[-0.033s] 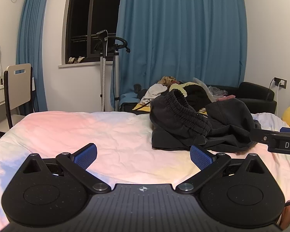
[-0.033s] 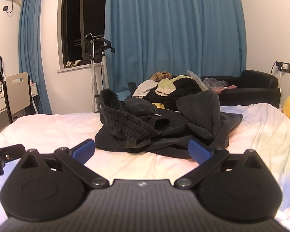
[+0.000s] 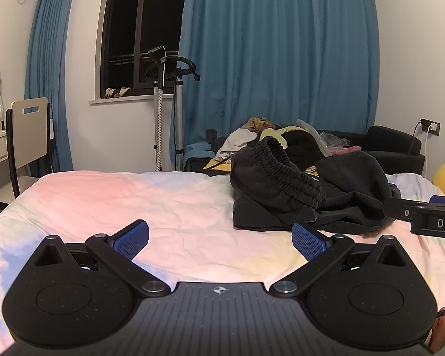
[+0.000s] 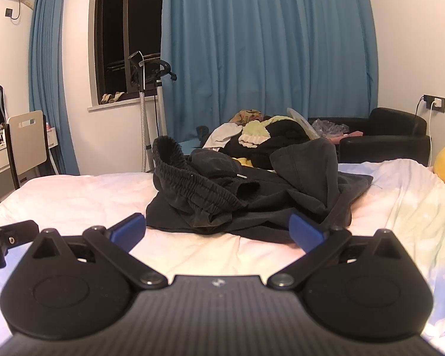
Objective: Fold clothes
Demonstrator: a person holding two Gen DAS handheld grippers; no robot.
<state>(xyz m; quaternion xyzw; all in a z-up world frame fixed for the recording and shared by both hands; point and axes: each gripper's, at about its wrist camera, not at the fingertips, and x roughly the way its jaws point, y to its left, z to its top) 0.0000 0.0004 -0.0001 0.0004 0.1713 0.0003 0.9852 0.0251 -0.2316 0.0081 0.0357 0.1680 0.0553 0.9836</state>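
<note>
On the bed (image 3: pixel 109 204), my two grippers hang wide apart and empty over the pastel sheet, with the dark trousers (image 4: pixel 252 195) lying crumpled ahead of them, untouched. My left gripper (image 3: pixel 219 235) faces bare sheet, the heap off to its right; my right gripper (image 4: pixel 218 228) faces the heap squarely, its jaws released and framing the near hem. The ribbed waistband (image 4: pixel 192 184) stands up in a loop at the heap's left, and one leg is bunched in a peak to the right. As I judge it, folding has not begun, and the step in hand is to take hold and spread the garment flat: I would pinch the waistband at two well-separated spots, one per gripper, lift, and draw it toward me so the legs trail out straight before any fold. Grabbing the bunched middle would likely only drag the tangle along. The only writing readable is "DAS" in white on the right gripper's black arm, cut off at the left view's edge.
</note>
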